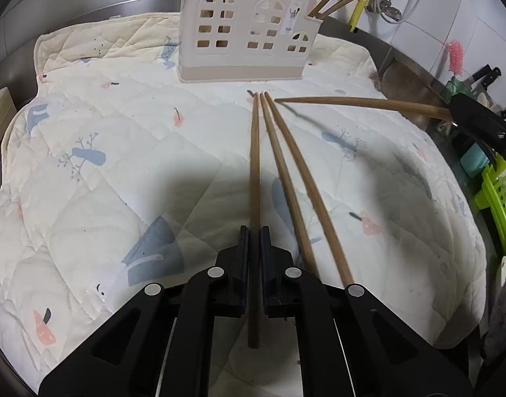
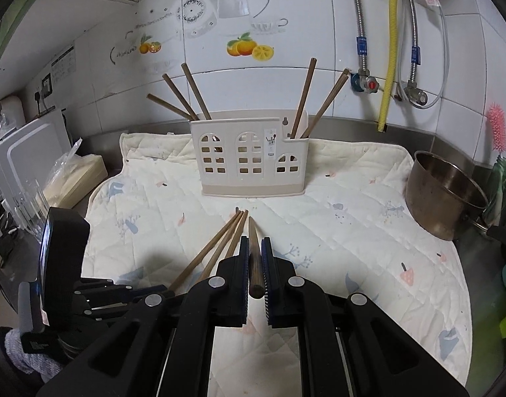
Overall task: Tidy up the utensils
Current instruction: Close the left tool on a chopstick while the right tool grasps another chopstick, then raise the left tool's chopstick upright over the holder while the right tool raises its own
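Note:
My left gripper (image 1: 254, 231) is shut on a brown chopstick (image 1: 254, 165) that points at the cream utensil holder (image 1: 246, 29). Two more chopsticks (image 1: 296, 178) lie beside it on the quilted mat (image 1: 104, 152). My right gripper (image 2: 255, 243) is shut on another chopstick (image 2: 255, 261), held just above the mat; it also shows in the left wrist view (image 1: 358, 103) with the right gripper at the right edge (image 1: 478, 122). In the right wrist view the holder (image 2: 253, 157) stands ahead with three chopsticks (image 2: 183, 94) in its left slot and three (image 2: 319, 102) in its right slot. The left gripper shows at lower left (image 2: 97, 292).
A steel pot (image 2: 444, 195) stands on the mat's right edge. A green rack (image 1: 501, 205) and knives (image 1: 484, 77) are at the right. White boards (image 2: 24, 165) and a wooden box (image 2: 77, 175) stand at the left. Pipes and a valve (image 2: 368, 84) run down the tiled wall.

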